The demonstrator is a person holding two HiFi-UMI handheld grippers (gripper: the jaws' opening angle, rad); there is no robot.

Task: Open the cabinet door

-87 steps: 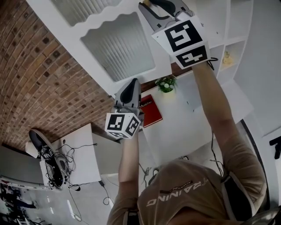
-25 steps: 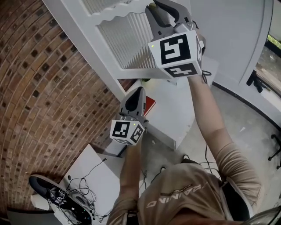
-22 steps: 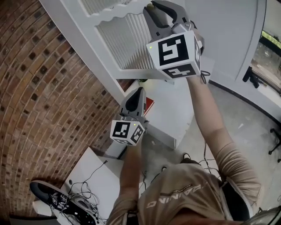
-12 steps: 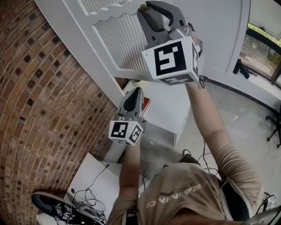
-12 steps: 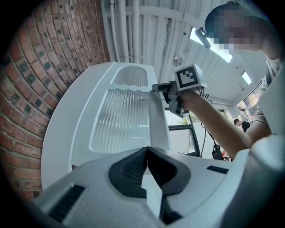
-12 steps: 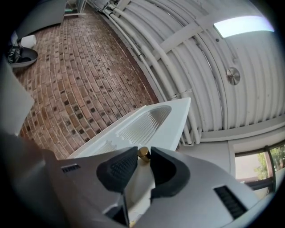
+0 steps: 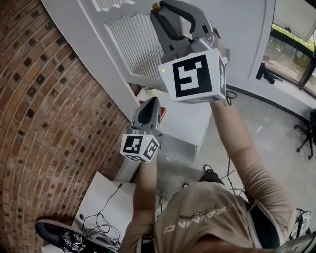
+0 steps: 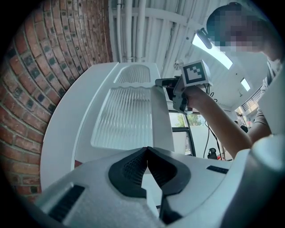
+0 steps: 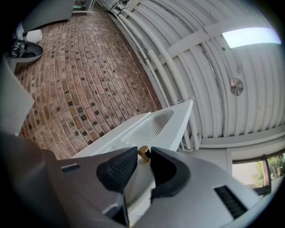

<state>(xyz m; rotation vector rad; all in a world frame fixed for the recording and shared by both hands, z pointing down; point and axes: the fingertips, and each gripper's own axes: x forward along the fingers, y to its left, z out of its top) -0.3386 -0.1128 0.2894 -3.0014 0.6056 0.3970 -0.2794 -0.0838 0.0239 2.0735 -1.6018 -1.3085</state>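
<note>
The white cabinet door (image 7: pixel 133 44) with ribbed glass panels stands swung out from the cabinet. It also fills the left gripper view (image 8: pixel 129 116) and shows in the right gripper view (image 9: pixel 147 127). Its small brass knob (image 7: pixel 156 6) sits near the door's edge. My right gripper (image 7: pixel 160 6) is raised high and shut on that knob (image 9: pixel 143 152), which is pinched at the tips of the two pads (image 9: pixel 122 167). My left gripper (image 7: pixel 150 100) hangs lower, beside the door's bottom edge, shut with nothing in it; its tips (image 8: pixel 147 149) meet. The right gripper (image 8: pixel 160 83) also shows there at the door's edge.
A brick wall (image 7: pixel 44 108) runs along the left. The white cabinet body (image 7: pixel 190 118) stands below the door, with a red book (image 7: pixel 162 112) on it. A table with cables (image 7: pixel 98 207) lies at the bottom left. Windows (image 7: pixel 291 49) are at the right.
The door has swung further out from the cabinet, with the right gripper on its knob coming leftward. The left gripper has drifted slightly left with it.
</note>
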